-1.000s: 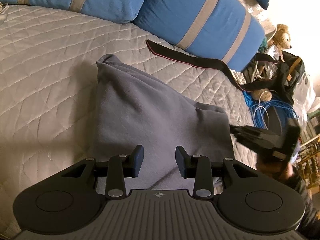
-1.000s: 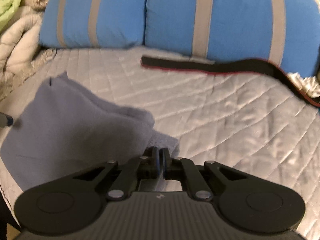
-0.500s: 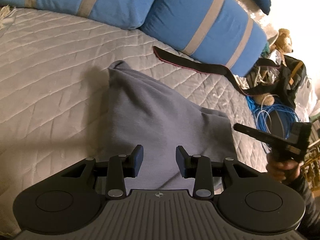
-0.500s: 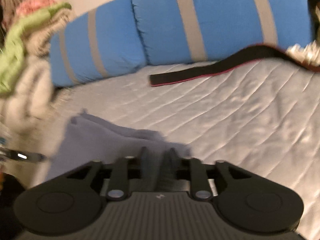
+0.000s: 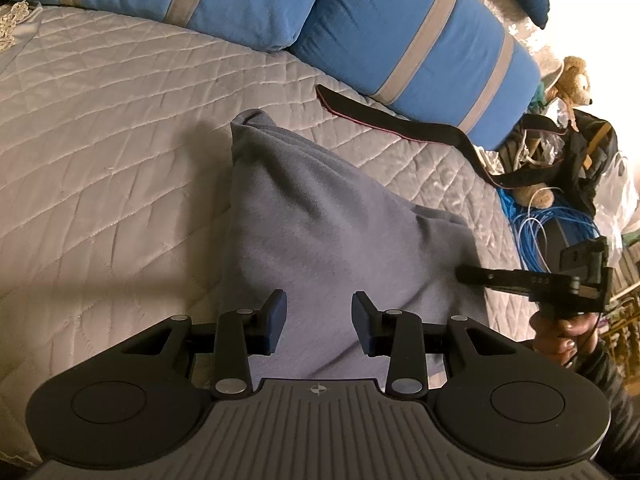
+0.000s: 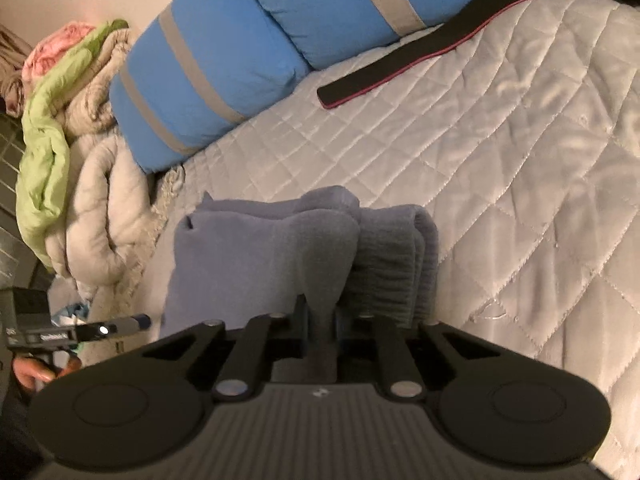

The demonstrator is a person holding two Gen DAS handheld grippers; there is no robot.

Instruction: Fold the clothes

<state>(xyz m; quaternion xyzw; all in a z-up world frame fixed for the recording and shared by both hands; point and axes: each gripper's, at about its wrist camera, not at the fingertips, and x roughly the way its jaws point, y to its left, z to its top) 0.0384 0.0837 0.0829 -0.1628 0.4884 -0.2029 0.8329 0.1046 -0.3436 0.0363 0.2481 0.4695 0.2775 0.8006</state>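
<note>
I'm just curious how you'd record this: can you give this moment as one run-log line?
right gripper: closing, pinching grey garment | left gripper: open above garment, holding nothing | surface: quilted bedspread

**Right gripper rolls and bites the fleece**

The right gripper (image 6: 321, 316) now sits rolled against the bed, its jaws, open wider half a second ago, just closing on a fold of the grey fleece garment (image 6: 264, 256).

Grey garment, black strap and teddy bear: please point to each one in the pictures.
grey garment (image 5: 320, 232), left wrist view, middle of its flat top.
black strap (image 5: 400, 128), left wrist view, its middle stretch.
teddy bear (image 5: 574, 80), left wrist view, its head.
</note>
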